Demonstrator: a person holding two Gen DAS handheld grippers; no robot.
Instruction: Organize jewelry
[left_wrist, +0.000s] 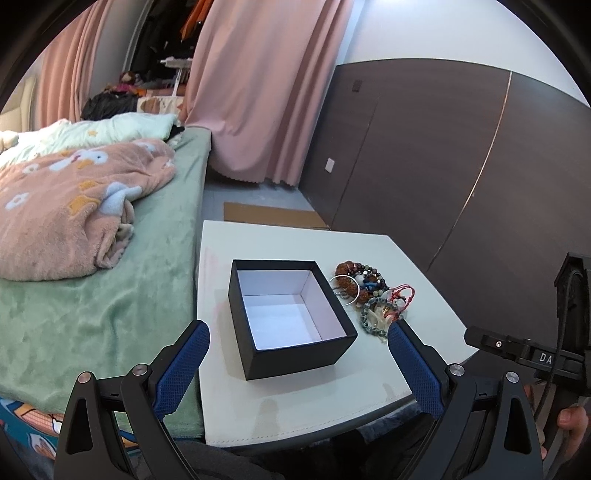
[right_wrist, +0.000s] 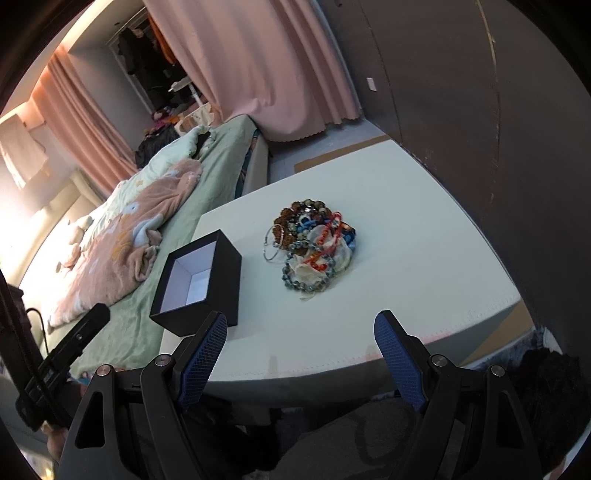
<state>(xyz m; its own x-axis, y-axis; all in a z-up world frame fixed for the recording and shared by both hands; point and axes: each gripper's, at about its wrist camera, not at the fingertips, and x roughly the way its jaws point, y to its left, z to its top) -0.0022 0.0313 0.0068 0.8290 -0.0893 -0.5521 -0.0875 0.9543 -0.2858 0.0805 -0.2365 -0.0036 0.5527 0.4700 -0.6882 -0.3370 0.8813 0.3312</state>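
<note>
nearest the lens in the left wrist view, the left claw (left_wrist: 297, 334) is spread wide with nothing between its blue pads, hovering low over the near edge of a white counter (left_wrist: 295, 410). the right wrist view shows the right claw (right_wrist: 301, 328) the same way, released and holding nothing, above the counter's near edge.

just beyond the left claw stands a black box (left_wrist: 288, 354) with a white lining, lid off. its inside looks bare; no jewelry shows in it in either view.

beside the box, on its right, lies the jewelry pile (right_wrist: 314, 243): a tangle of beaded bracelets, a silver bangle (right_wrist: 272, 246) leaning at the pile's box side, a red cord, pale shell-like pieces. the pile sits on the counter near the box; whether it touches it cannot be told.

judging by this, the sorting has not begun: every piece looks left to move, and none is gripped.

farther out, a bed (left_wrist: 110, 295) with a green cover and a pink blanket adjoins the counter's left side, with pink curtains (left_wrist: 258, 92) beyond.
</note>
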